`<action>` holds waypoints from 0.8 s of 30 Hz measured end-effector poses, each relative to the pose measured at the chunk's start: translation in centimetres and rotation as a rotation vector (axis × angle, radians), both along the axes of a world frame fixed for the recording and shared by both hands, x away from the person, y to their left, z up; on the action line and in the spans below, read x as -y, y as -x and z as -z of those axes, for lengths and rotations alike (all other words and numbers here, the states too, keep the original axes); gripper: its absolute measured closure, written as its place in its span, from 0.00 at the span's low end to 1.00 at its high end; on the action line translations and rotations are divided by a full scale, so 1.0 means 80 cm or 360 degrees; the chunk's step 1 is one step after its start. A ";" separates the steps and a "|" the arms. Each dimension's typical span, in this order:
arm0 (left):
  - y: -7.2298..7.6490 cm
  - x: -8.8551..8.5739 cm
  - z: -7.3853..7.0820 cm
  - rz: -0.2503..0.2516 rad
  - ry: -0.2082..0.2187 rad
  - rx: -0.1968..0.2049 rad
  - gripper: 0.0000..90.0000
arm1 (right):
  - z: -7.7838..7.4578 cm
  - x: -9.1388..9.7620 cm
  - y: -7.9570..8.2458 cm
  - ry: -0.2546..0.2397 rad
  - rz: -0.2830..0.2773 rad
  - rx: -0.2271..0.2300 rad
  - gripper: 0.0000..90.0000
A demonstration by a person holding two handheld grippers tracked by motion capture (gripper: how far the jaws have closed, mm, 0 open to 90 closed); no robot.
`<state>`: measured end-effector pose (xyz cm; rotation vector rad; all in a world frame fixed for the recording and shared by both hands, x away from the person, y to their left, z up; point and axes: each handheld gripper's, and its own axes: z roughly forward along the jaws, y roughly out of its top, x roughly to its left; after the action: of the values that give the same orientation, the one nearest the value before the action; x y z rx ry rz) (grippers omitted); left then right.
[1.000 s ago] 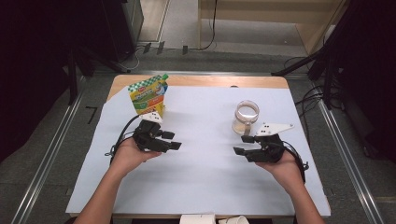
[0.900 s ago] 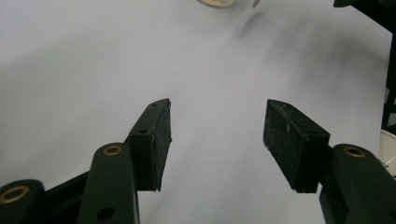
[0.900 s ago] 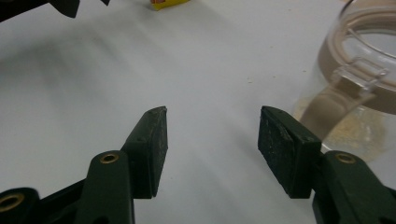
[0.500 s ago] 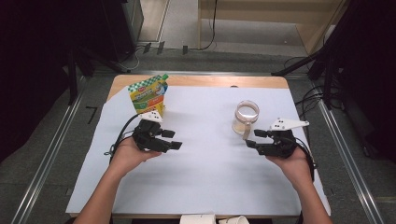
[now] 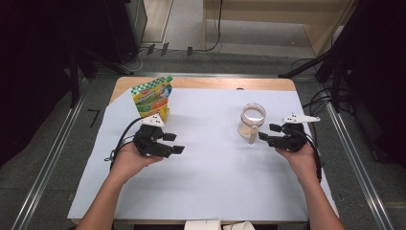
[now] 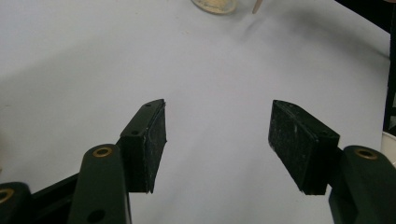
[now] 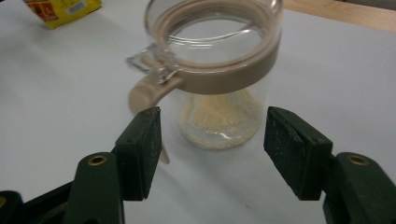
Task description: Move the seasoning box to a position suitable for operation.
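I find the glass jar (image 5: pixel 252 120) standing upright on the white sheet (image 5: pixel 210 191), on the right half of the table (image 5: pixel 206 83). It is open at the top, with a beige collar and a wire clasp (image 7: pixel 152 63) at its rim, and a little pale yellow powder lies in its bottom. A beige spoon (image 7: pixel 147 100) leans against its outside below the clasp.

My right gripper (image 5: pixel 264 133) lies level just beside the jar, pointing at it from the right in the high view. In the right gripper view (image 7: pixel 212 147) the lower part of the jar sits beyond and between the two pads; I see a gap on each side, and neither pad presses the glass. These jaws have just been widening and stand released, with nothing clamped.

My left gripper (image 5: pixel 175 145) sits on the left half of the sheet, well apart from the jar, pointing toward the middle of the table. In the left gripper view (image 6: pixel 217 147) its pads stand wide with bare white sheet between them; they too have just been spreading and grasp nothing. The jar's base shows at the top edge of that view.

A yellow and green pouch (image 5: pixel 153 97) stands upright near the far left corner of the sheet, just behind the left gripper.
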<state>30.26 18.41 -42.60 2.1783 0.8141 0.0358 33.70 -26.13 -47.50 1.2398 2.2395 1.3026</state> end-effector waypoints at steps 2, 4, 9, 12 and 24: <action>0.001 -0.001 0.001 0.0002 -0.0002 -0.0004 0.42 | 0.007 0.002 -0.010 0.0007 0.0012 -0.0014 0.42; 0.002 -0.001 0.002 -0.0001 -0.0004 -0.0004 0.42 | 0.014 0.002 -0.018 0.0028 0.0005 -0.0019 0.42; 0.006 -0.004 0.002 -0.0010 -0.0013 -0.0003 0.42 | 0.021 -0.006 -0.031 0.0013 -0.0076 0.0015 0.32; 0.007 -0.004 0.003 -0.0015 -0.0017 -0.0011 0.42 | 0.026 -0.012 -0.036 0.0026 -0.0109 0.0070 0.22; 0.006 0.000 0.011 -0.0005 -0.0037 -0.0040 0.42 | 0.048 -0.051 -0.061 0.0049 -0.0161 0.0121 0.10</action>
<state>29.75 18.39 -43.45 2.2035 0.8356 0.0195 38.59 -22.03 -51.30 1.0603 2.2861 1.3224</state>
